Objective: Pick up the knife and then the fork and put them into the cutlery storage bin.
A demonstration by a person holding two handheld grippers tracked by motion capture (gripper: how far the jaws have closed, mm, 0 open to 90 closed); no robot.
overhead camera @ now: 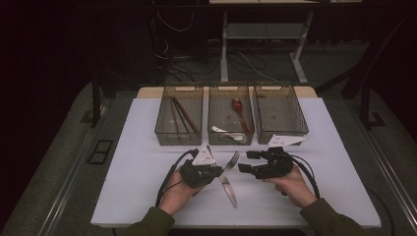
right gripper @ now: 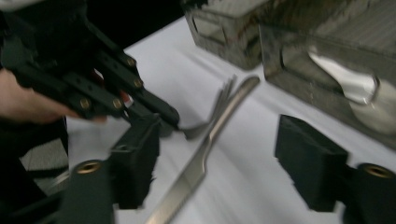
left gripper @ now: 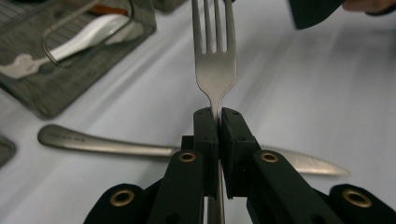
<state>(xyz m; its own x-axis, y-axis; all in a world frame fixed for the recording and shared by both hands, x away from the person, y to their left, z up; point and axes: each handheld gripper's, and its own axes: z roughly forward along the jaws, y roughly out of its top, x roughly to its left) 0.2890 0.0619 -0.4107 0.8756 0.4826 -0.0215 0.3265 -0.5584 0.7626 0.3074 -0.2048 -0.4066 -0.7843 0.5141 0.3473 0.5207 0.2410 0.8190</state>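
The left gripper (left gripper: 218, 116), low centre of its own view, has its black jaws clamped on the thin neck of a steel fork (left gripper: 215, 60); the tines run up off the top edge, cut off. In the high view the fork (overhead camera: 232, 160) sits at the centre, above the white table (overhead camera: 147, 162). A serrated steel knife (left gripper: 116, 145) lies flat behind it, its middle hidden by the jaws. The right gripper (right gripper: 224, 163) is blurred, its blocky pads wide apart with nothing between them. Three mesh-walled bins (overhead camera: 230, 115) stand in a row above centre.
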